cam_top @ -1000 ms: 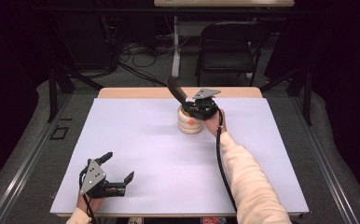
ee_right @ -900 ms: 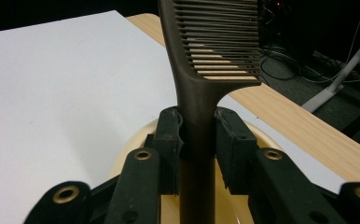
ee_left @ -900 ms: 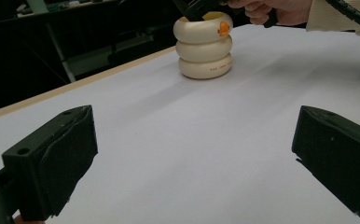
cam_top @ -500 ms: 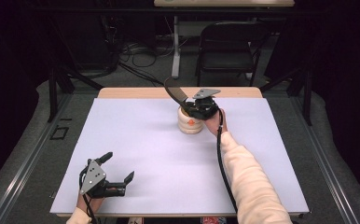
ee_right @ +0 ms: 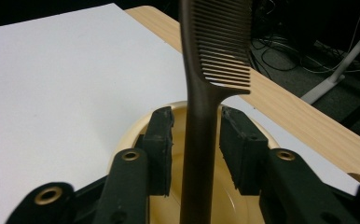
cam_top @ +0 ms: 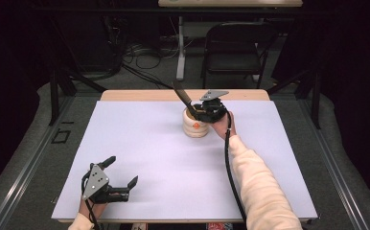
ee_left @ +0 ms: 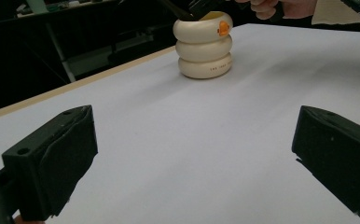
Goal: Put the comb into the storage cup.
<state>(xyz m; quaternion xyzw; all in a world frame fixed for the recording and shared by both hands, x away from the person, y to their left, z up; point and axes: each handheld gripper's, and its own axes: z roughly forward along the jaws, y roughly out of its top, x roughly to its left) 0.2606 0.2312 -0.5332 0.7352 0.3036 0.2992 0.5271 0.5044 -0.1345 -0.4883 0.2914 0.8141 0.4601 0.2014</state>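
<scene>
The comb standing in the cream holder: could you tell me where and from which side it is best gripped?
Grip the comb on its slim bare handle just below the teeth, coming from above the cream holder. It leans out of the holder's open top, and the handle is narrow enough for the right gripper, whose jaws stand on either side of it.

Under the right gripper (cam_top: 195,111) and the left gripper (cam_top: 123,171) we see a white sheet (cam_top: 164,158) covering the table (cam_top: 140,95), whose wooden edge shows just beyond the right gripper. Farther past that gripper stand a black folding chair (cam_top: 236,48) and a white pole (cam_top: 180,48), with loose cables (cam_top: 135,50) on the floor to the pole's left. Out to the left gripper's left, off the table, we make out a black square outline (cam_top: 61,136) on the grey floor (cam_top: 25,158).
</scene>
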